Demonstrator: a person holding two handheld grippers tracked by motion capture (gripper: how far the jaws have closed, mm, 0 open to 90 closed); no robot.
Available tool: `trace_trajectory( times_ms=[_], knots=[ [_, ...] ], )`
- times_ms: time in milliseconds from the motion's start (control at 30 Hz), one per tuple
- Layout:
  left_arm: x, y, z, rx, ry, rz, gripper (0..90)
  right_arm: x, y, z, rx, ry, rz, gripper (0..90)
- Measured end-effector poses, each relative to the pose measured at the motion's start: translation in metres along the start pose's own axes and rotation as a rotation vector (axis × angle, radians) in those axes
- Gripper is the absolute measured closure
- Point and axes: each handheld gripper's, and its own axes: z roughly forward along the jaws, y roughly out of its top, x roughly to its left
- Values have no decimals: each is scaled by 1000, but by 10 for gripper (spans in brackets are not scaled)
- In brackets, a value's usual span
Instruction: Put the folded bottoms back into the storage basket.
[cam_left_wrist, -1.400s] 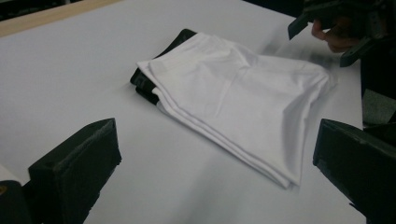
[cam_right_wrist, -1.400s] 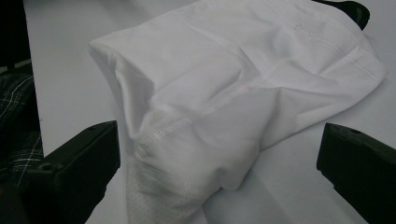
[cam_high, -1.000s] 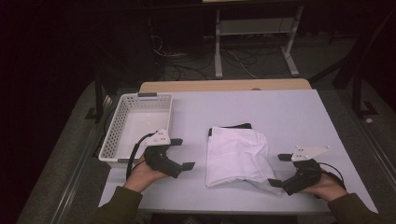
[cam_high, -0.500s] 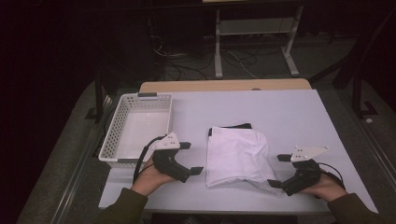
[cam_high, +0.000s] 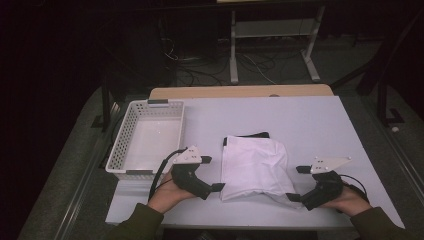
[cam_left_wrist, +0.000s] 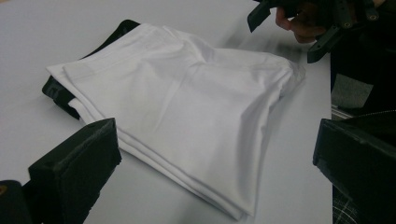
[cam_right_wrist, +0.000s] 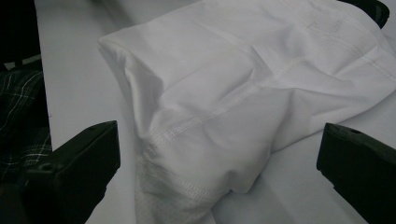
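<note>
We see the folded white garment (cam_high: 255, 167) flat on the table (cam_high: 310, 125). Left gripper (cam_high: 212, 175) and right gripper (cam_high: 296, 184) flank its near corners, jaws spread, pinching nothing.

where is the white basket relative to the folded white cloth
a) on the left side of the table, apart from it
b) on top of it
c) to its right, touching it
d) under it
a: in the high view the basket stands at the table's left with bare table between it and the cloth.
</note>
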Motion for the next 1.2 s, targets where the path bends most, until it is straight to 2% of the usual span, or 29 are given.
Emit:
trace_trajectory(
  times_ms=[467,600,967,1200],
  knots=[
    [-5,-9,27,53,-4,-15,3,0,0,1,6,-1,-5,0],
    [-7,-12,32,67,9,-13,3,0,0,2,7,0,-8,0],
    [-2,-19,44,100,36,-59,3,1,0,3,12,2,-10,0],
    [5,-21,53,124,77,-74,3,1,0,2,12,3,-12,0]
  ],
)
